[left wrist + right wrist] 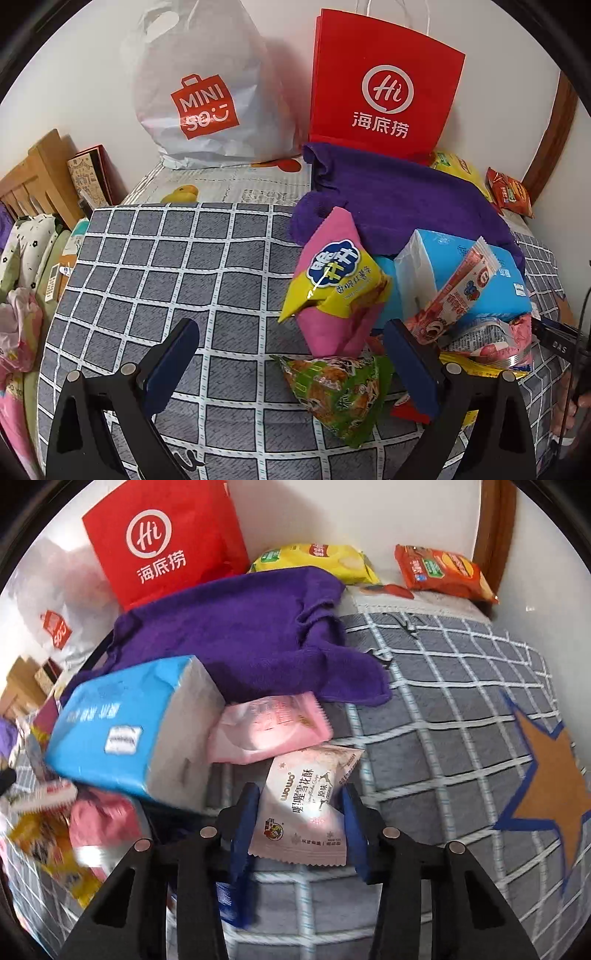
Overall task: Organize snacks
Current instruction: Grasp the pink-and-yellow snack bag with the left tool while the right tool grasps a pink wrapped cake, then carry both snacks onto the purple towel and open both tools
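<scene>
Bright fisheye views, right one motion-blurred.

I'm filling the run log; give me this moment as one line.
left tongs: open, above green snack packet | right tongs: around white snowflake-crisp packet, grip unclear | surface: grid-pattern sheet

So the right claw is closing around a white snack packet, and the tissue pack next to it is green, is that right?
Not quite: the tissue pack is blue, not green, as the right wrist view shows. The rest stands: the right claw has its jaws around the white snack packet, with the tissue pack lying just beside it on the checked cover.
</scene>
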The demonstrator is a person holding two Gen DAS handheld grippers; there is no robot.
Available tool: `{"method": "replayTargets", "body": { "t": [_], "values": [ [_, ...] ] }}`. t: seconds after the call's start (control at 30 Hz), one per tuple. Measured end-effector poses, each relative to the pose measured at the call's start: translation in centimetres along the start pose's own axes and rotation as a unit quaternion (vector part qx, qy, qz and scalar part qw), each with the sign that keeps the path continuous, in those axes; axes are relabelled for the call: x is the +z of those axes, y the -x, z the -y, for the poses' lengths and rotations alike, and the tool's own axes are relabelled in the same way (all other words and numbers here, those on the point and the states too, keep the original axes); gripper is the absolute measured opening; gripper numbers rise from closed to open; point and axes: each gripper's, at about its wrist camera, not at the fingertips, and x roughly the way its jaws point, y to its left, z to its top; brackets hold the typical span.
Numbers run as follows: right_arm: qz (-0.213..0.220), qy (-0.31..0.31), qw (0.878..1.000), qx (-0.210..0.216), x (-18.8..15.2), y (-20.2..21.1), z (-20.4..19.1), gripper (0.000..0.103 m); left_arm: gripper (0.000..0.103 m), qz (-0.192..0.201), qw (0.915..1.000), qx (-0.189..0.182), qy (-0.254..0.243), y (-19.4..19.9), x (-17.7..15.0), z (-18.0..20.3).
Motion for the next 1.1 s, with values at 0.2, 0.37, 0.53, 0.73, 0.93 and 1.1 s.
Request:
{"method": "replayTargets", "body": {
  "t": [0.2,0.37,0.53,0.73,0.93,1.1],
  "values": [
    [0.016,0.015,1.000,0.001,-1.1,1.6,1.5,0.049,0.100,-0.002,1.0000,-0.006,0.003,0.1,-0.3,0.2],
    [0.023,0.039,0.998,-0.032,-1.8,0.4,0.9,0.049,0.100,-0.007,0.9999,-0.004,0.009,0.0,-0.4,-0.3],
    [0.053,0.054,0.996,-0.047,-2.1,0.5,0.5,0.048,0.100,-0.001,0.9999,-0.009,0.006,-0.8,0.8,-0.1],
    [0.062,0.046,0.996,-0.040,-2.2,0.6,0.8,0.048,0.100,-0.007,0.9997,-0.011,-0.019,-3.2,1.6,1.6],
    [0.061,0.044,0.996,-0.043,-2.2,0.6,0.5,0.047,0.086,0.003,0.9994,-0.019,-0.030,-4.8,1.8,2.5],
    [0.062,0.028,0.997,-0.023,-2.1,0.7,1.2,0.044,0.053,0.005,0.9984,-0.056,-0.008,-4.3,2.0,1.8]
  ]
}}
